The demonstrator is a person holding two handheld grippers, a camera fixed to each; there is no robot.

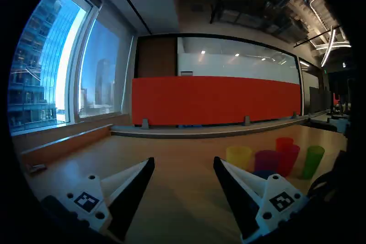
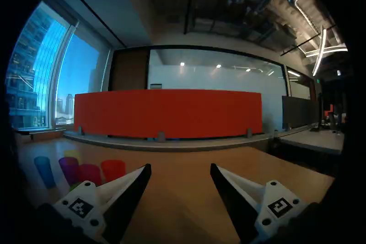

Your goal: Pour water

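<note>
Your left gripper had its fingers spread wide with nothing between them, low over the bare wooden desk. Your right gripper was in the same state: fingers apart, empty, above that desk.

The cups sat off-axis for both hands. In the left gripper view they stood to the right of the fingers, just beyond the right-hand tip. The yellow cup was closest to your line of reach, the purple cup and red cup beside it, and the green cup farthest out. In the right gripper view the same group stood to the left. The red cup was nearest the left-hand finger and the blue cup was at the far edge. So the cluster lay between your two hands, and neither gripper pointed at it.

Every cup stood upright, long axis vertical, so a side-on pinch around the wall looked like the natural approach. The cups were packed close, some touching or overlapping in view, which left little room for a finger between them. You could not tell from here which cup held water, nor which hand was clearly nearer.

Beyond the cups ran the red partition along the desk's far edge.
</note>
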